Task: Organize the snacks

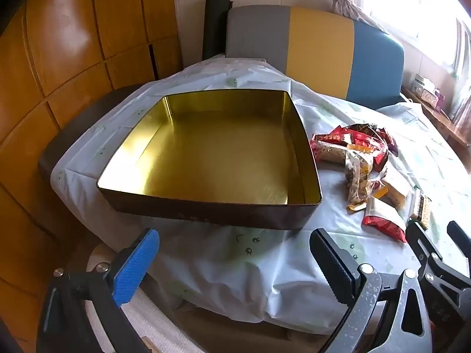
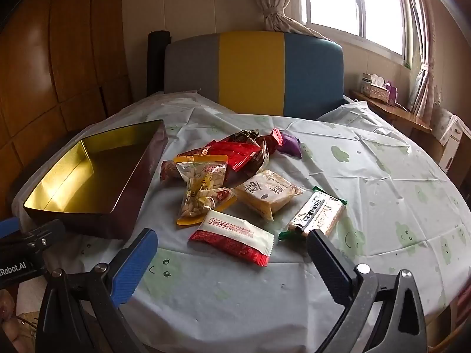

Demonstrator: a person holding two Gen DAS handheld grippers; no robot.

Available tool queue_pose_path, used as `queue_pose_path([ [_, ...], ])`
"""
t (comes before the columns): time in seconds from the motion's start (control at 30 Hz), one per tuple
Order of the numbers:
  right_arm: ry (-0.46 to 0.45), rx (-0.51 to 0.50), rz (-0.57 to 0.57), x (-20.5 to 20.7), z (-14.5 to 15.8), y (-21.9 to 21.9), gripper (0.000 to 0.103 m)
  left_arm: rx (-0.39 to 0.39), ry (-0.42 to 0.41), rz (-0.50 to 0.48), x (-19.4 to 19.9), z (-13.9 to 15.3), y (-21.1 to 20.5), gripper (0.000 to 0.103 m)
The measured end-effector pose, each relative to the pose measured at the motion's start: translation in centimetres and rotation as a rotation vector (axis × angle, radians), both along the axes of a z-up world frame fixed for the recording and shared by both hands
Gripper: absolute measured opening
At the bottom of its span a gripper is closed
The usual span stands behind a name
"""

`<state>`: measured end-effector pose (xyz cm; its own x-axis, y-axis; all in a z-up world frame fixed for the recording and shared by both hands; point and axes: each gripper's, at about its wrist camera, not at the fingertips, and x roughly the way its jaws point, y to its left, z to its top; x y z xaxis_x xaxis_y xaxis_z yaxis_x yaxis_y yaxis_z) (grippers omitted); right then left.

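Snacks lie in a loose heap on the table, which is draped in a pale cloth printed with green figures; I see them just to the right of the tin, near it but not inside. Nearest my right gripper is a white and red packet, flat on the cloth between the spread fingers yet untouched by either pad. Beside it to the right lies a green-ended bar, and behind these a pale square packet, a clear bag of nuts, several red wrappers and a purple piece at the far edge of the heap. My left gripper hovers before the tin's near wall, its jaws as wide apart as the right one's and holding nothing. The tin is square, dark brown outside, gold within, and has no contents. A chair with grey, yellow and blue panels stands behind the table, under a bright window.
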<state>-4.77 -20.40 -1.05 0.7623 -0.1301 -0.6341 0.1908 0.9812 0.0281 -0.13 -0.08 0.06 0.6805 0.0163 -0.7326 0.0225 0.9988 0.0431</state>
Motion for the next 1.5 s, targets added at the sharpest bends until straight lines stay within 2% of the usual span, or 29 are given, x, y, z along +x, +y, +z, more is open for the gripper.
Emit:
queue_pose_path([
  [0.1, 0.008, 0.019, -0.008, 0.07, 0.0, -0.06, 0.103, 0.008, -0.011, 0.002, -0.42, 0.12, -0.09, 0.103],
  [0.13, 0.01, 0.026, -0.01, 0.09, 0.03, -0.07, 0.103, -0.01, 0.02, 0.005, -0.02, -0.29, 0.16, 0.103],
  [0.3, 0.017, 0.021, 0.015, 0.16, -0.34, -0.06, 0.103, -0.013, 0.026, 0.008, 0.41, -0.66, 0.19, 0.103],
  [1.5, 0.029, 0.021, 0.018, 0.34, -0.5, 0.02, 0.103, 0.003, 0.023, -0.009, 0.17, -0.4, -0.04, 0.103],
])
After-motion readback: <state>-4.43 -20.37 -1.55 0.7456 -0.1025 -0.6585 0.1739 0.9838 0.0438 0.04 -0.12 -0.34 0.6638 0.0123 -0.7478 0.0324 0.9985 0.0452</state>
